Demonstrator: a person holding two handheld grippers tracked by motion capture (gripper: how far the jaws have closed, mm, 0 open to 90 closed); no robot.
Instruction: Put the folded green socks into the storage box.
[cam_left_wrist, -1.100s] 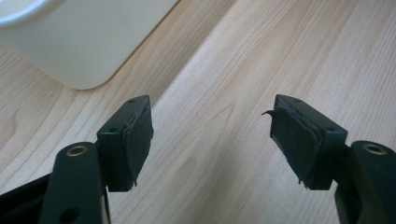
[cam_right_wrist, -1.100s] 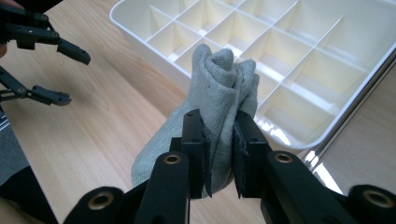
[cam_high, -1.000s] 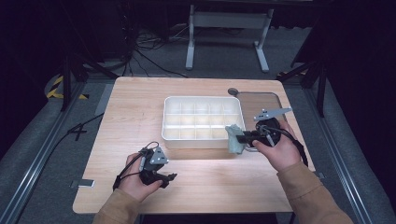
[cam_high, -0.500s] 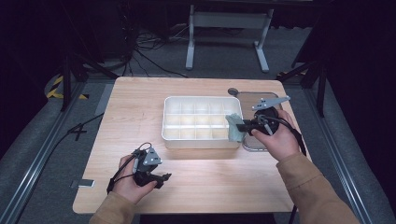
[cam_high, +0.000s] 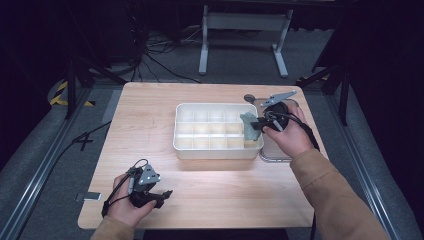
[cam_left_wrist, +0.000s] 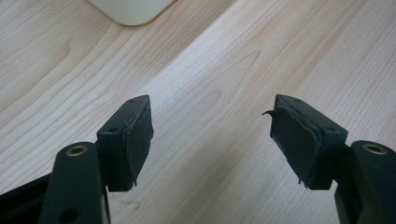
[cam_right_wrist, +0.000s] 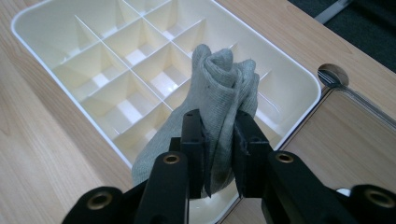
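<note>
A white divided tray (cam_high: 217, 152) stands mid-table, its compartments (cam_right_wrist: 107, 70) bare. My right gripper (cam_high: 257, 125) is shut on a rolled grey sock (cam_right_wrist: 219, 93), holding it over the tray's right end; the sock (cam_high: 249, 126) hangs just above the rightmost compartments. My left gripper (cam_high: 162, 196) rests low near the table's front left, open, with nothing between its pads (cam_left_wrist: 135, 140) and bare wood below.
A clear shallow lid or tray (cam_high: 275, 152) lies against the divided tray's right side, under my right hand. A round dark cut-out (cam_right_wrist: 332, 74) sits in the table beyond it. A corner of the white tray (cam_left_wrist: 130, 9) shows ahead of the left gripper.
My right gripper carried the grey sock up and back from the tray's front right corner to over its right end. My left hand drew back toward the front edge.
</note>
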